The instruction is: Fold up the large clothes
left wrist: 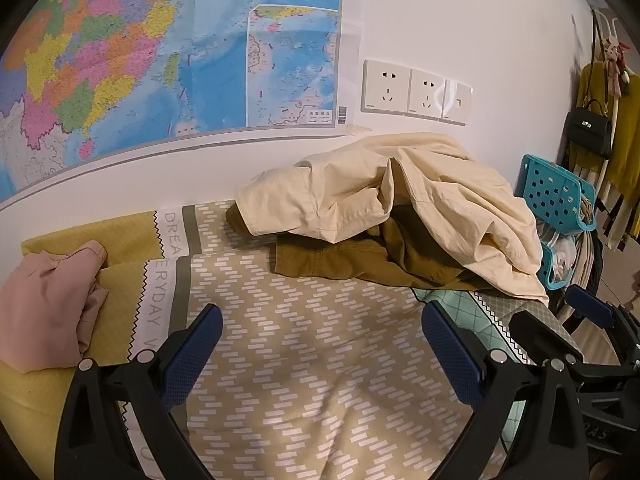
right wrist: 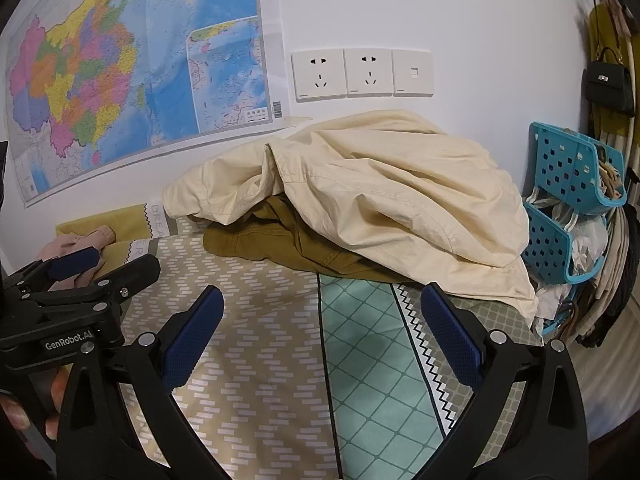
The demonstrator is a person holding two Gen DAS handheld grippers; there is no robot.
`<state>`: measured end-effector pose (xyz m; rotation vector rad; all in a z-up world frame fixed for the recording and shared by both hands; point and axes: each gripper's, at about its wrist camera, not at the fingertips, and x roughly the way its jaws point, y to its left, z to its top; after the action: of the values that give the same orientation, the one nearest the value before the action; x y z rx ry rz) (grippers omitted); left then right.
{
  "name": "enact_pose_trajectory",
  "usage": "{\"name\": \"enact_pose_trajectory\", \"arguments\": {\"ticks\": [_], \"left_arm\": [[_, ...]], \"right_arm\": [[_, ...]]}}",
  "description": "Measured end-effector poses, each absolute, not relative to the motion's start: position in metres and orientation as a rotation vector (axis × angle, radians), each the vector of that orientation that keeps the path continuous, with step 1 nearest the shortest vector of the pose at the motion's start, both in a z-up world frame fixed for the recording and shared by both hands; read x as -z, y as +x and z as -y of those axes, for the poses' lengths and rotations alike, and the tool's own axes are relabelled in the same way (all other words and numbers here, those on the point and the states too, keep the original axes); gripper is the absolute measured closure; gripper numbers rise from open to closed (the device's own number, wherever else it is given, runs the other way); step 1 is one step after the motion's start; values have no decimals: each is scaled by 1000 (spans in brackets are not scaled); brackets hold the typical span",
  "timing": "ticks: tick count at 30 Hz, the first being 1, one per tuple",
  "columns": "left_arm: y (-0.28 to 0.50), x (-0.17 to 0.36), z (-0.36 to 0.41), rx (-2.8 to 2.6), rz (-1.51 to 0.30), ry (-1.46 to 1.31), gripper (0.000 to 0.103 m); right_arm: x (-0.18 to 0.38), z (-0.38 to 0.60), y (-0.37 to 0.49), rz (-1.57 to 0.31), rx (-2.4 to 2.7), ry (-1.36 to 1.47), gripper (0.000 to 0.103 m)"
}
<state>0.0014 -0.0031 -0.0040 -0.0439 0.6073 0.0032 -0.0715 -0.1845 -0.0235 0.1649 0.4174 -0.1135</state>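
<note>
A crumpled cream garment lies heaped at the far side of the bed against the wall, on top of an olive-brown garment. A pink garment lies bunched at the left on a yellow pillow. My left gripper is open and empty, above the patterned bedsheet, short of the pile. My right gripper is open and empty, also short of the pile. The right gripper shows at the right edge of the left wrist view.
A wall map and sockets are behind the bed. Blue plastic baskets stand at the bed's right end, with hanging clothes and a black handbag beyond. The sheet has a green panel at right.
</note>
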Motion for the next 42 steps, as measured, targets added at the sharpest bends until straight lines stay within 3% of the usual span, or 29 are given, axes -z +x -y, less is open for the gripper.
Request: {"name": "enact_pose_trajectory", "arguments": {"ticks": [42], "left_arm": [[15, 5, 7, -1, -619, -40, 7]], "right_arm": [[22, 191, -63, -430, 112, 156, 6]]}}
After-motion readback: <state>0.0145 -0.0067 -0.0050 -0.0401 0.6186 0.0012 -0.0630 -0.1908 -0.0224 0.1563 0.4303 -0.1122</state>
